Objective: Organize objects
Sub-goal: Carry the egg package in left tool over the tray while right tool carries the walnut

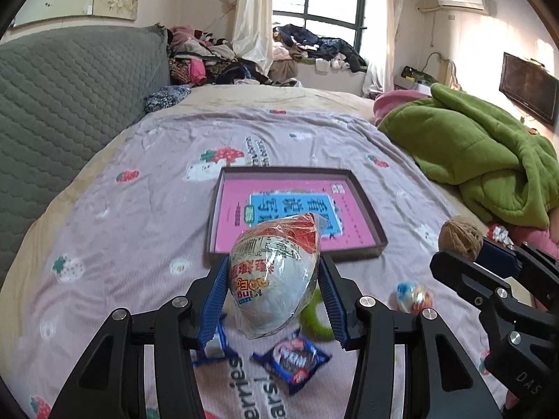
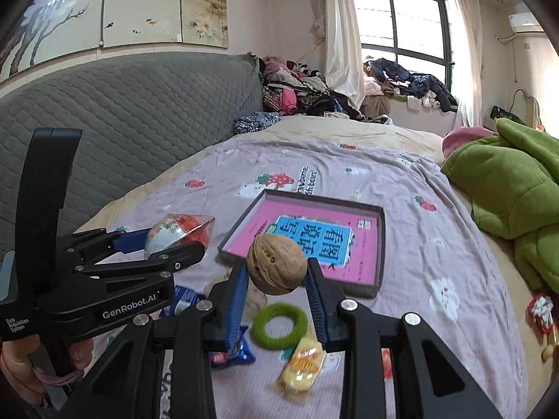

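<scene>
Far left rises the grey quilted headboard, with the bed's lilac strawberry-print sheet spreading out from it.

Over the sheet the left claw is clamped on a plastic-wrapped egg. The egg sits between the blue ribbed pads, one pad against each side, with its red-printed end poking forward past the tips. In the right wrist view the same claw comes in from the left edge, the egg's wrapper sticking out beyond its fingers, and part of a hand grips the handle below.

Under the left claw, on the sheet, lie a blue snack packet and a green ring. A yellow wrapped sweet lies just right of the ring, nearest the right-wrist camera.

Ahead of both claws, in the middle of the sheet, lies a shallow open box with a pink and blue printed sheet flat inside. Egg and walnut both hang short of its near rim, not over it.

The right claw is closed on a walnut, which is pinched between the fingertips, clear of the sheet. A small colourful wrapped candy lies on the sheet between the two claws.

At the far right a green padded coat is heaped on the bed.
</scene>
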